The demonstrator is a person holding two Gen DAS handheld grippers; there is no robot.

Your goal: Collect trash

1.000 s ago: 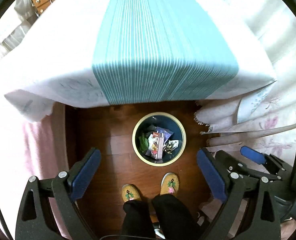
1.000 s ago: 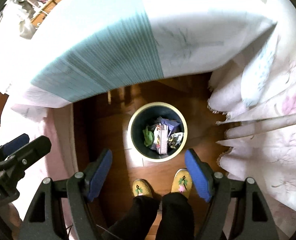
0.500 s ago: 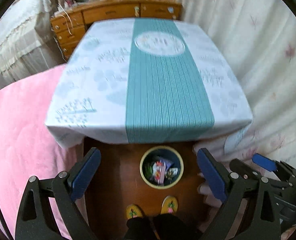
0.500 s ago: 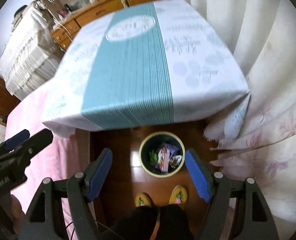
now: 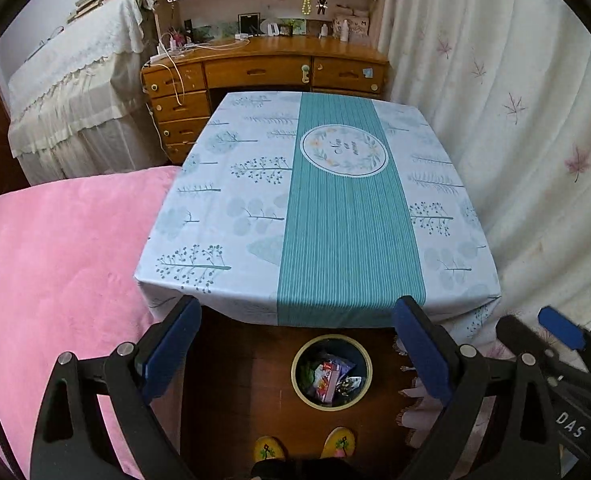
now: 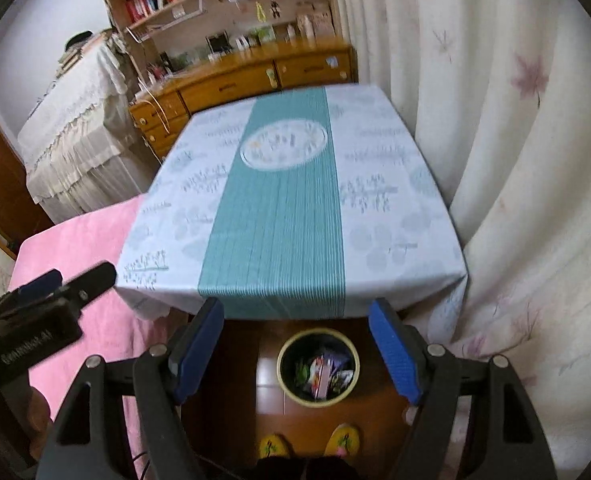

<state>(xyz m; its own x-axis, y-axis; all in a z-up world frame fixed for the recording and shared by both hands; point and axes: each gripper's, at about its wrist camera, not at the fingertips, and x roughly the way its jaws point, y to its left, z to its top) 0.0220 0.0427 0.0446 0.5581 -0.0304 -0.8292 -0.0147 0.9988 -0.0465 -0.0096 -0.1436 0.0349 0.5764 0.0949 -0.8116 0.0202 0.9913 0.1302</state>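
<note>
A round dark bin with a pale rim point(image 5: 298, 387) point(image 6: 282, 378) stands on the wooden floor just in front of the table, holding several crumpled wrappers point(image 5: 329, 378) point(image 6: 325, 372). My left gripper point(image 5: 295, 320) hangs high above the floor, open, nothing between its blue pads. My right gripper point(image 6: 295, 314) is also open and empty, at about the same height. Each gripper shows at the edge of the other's view. The table point(image 5: 223, 208) point(image 6: 379, 216) wears a white and teal cloth with nothing on it.
A pink blanket point(image 5: 51, 264) lies left of the table, and a flowered curtain point(image 5: 535, 140) hangs to its right. A wooden desk with drawers point(image 5: 263, 72) and shelves stands behind. The person's yellow slippers point(image 5: 337, 442) are on the floor by the bin.
Both grippers have risen well above the floor and tilted up. The bin has shrunk toward the bottom of each view, and the whole tabletop and the desk behind have come into sight.
</note>
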